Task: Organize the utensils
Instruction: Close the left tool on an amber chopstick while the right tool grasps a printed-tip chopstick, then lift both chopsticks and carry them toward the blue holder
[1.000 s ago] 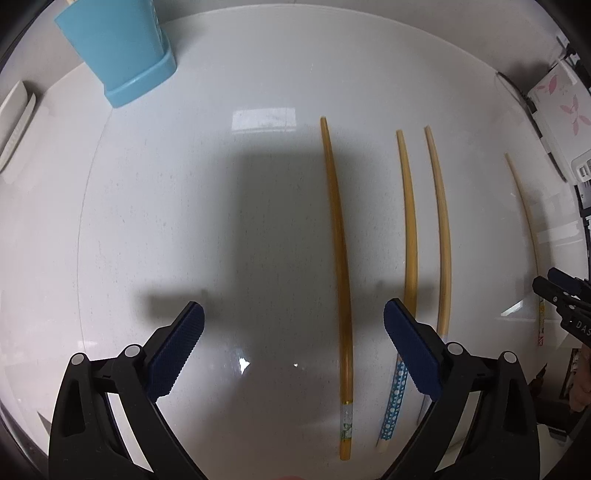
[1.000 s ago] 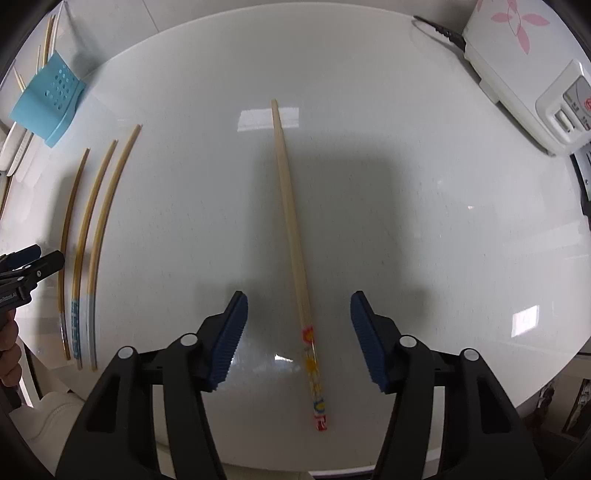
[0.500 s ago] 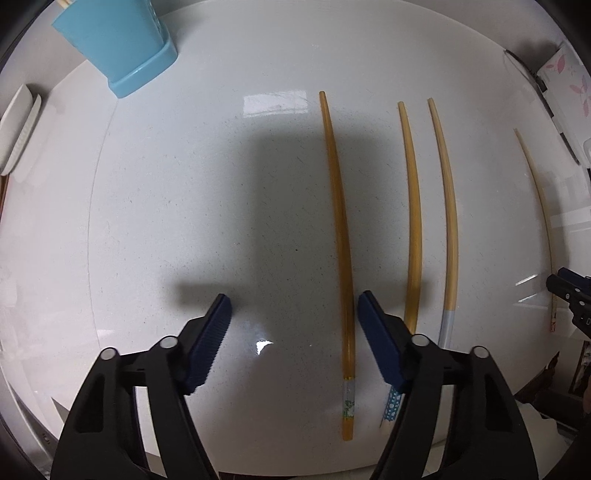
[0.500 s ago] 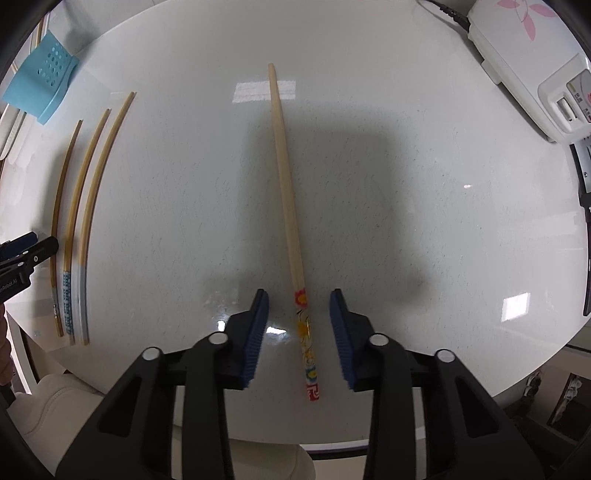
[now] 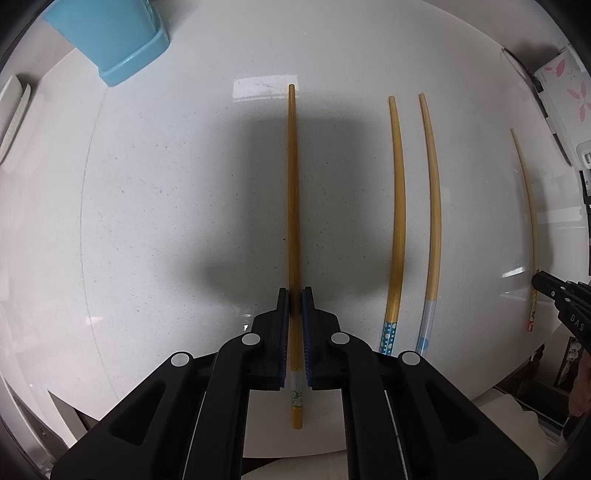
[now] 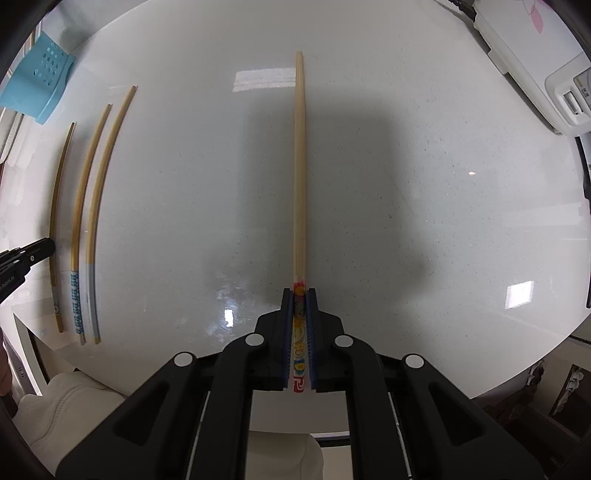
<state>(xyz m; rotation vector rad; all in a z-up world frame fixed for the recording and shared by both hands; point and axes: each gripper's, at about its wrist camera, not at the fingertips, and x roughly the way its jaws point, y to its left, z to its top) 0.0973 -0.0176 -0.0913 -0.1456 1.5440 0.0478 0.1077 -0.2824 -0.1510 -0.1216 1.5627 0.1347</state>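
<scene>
My left gripper (image 5: pixel 294 295) is shut on a dark amber chopstick (image 5: pixel 293 192) that lies on the white table, gripped near its decorated rear end. Two more amber chopsticks, one with a blue dotted end (image 5: pixel 397 206) and one with a grey end (image 5: pixel 435 206), lie parallel to its right. My right gripper (image 6: pixel 300 293) is shut on a pale chopstick (image 6: pixel 300 166) at its red and yellow patterned end. That chopstick also shows at the far right of the left wrist view (image 5: pixel 529 206). A blue utensil holder (image 5: pixel 110 33) stands at the far left.
A white appliance with pink flowers (image 6: pixel 528 48) sits at the table's far right. The blue holder also shows in the right wrist view (image 6: pixel 35 85), with the three amber chopsticks (image 6: pixel 92 206) at left. The table's front edge (image 6: pixel 480 391) is close below the grippers.
Both grippers have moved forward over their chopsticks and closed from open to shut on them, the left on the amber one, the right on the pale one.
</scene>
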